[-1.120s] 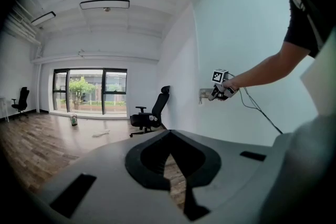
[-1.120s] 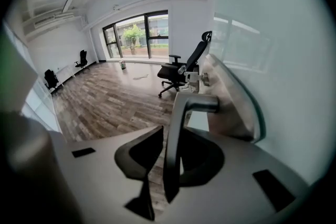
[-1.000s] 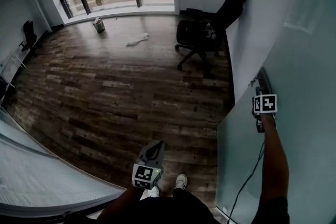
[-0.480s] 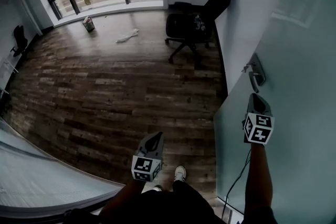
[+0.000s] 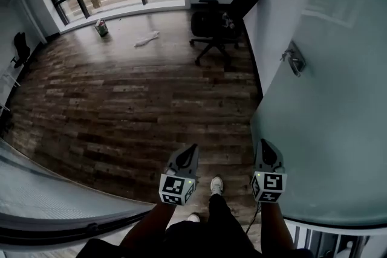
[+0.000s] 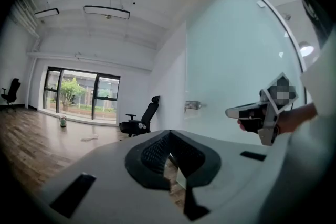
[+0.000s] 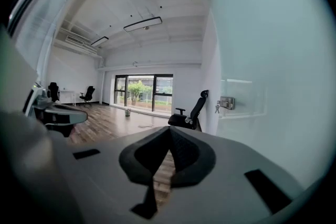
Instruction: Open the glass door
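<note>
The frosted glass door (image 5: 329, 106) fills the right side of the head view, and its metal handle (image 5: 294, 59) sits up on the pane with nothing touching it. My right gripper (image 5: 266, 147) hangs low beside the door's near edge, well back from the handle, shut and empty. Level with it to the left, my left gripper (image 5: 192, 149) hovers over the wooden floor, also shut with nothing in it. In the right gripper view the handle (image 7: 227, 103) with keys hanging from it shows far ahead of the closed tips (image 7: 169, 129). The left gripper view shows its closed tips (image 6: 169, 134) and the handle (image 6: 192, 106).
A black office chair (image 5: 221, 21) stands against the white wall beyond the door. A can (image 5: 101, 27) and a white rag (image 5: 147, 39) lie near the windows. A curved glass panel (image 5: 48, 202) runs along the lower left. The person's shoe (image 5: 216, 185) is between the grippers.
My right gripper has come off the door handle and swung back and down to the person's side, level with the left one. The left gripper has drifted slightly right.
</note>
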